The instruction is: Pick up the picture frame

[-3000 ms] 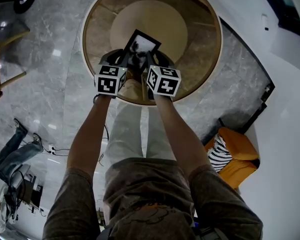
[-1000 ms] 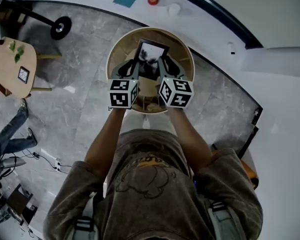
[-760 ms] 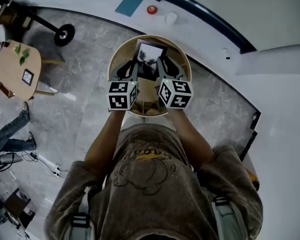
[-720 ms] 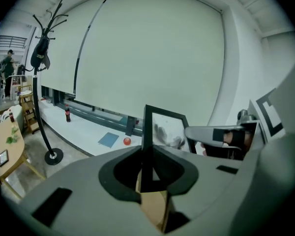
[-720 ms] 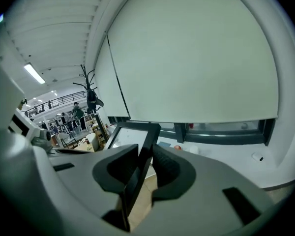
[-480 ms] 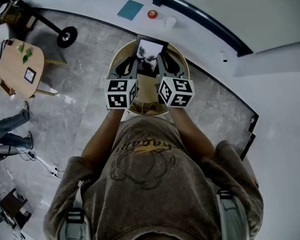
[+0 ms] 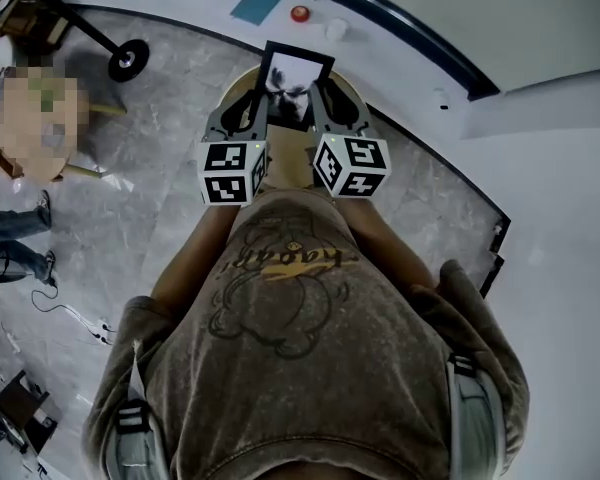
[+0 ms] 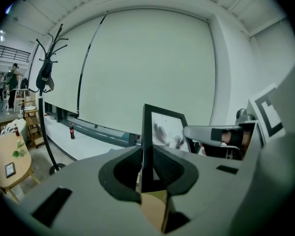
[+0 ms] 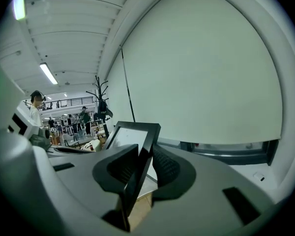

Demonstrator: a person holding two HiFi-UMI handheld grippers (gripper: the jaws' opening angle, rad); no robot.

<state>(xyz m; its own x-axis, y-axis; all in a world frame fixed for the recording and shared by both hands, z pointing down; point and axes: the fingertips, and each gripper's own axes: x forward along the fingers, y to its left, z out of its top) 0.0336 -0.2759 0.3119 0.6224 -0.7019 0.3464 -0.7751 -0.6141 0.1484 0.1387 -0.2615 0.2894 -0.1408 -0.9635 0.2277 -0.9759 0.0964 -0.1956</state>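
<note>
In the head view the left claw (image 7: 252,116) reaches toward 11 o'clock from the person's chest. Its jaws pinch the left edge of the black picture frame (image 7: 296,80). The left gripper view confirms this: the dark pads close on the thin upright side bar, with no gap on either face. The frame itself sits at 12 o'clock between the two tools. It stands roughly upright with its glazed face turned toward the person, and a grey, smudgy print shows behind the glass. At 1 o'clock the right claw (image 7: 332,116) mirrors the grip, its jaws pressed onto the frame's right edge. In the right gripper view that bar runs tilted between the pads. The round wooden surface (image 7: 286,158) lies beneath and behind the claws. Both gripper views look out nearly level at a pale wall rather than down at wood, and only a sliver of tan shows under the frame's lower edge. So the frame appears to hang clear of the surface, carried by both grips alone. By that reading the pick-up is essentially done: both sides are grasped and the frame is raised. What may remain is only to hold it steady, and the thin edges held only at the pads suggest slipping or twisting is the main risk.
</note>
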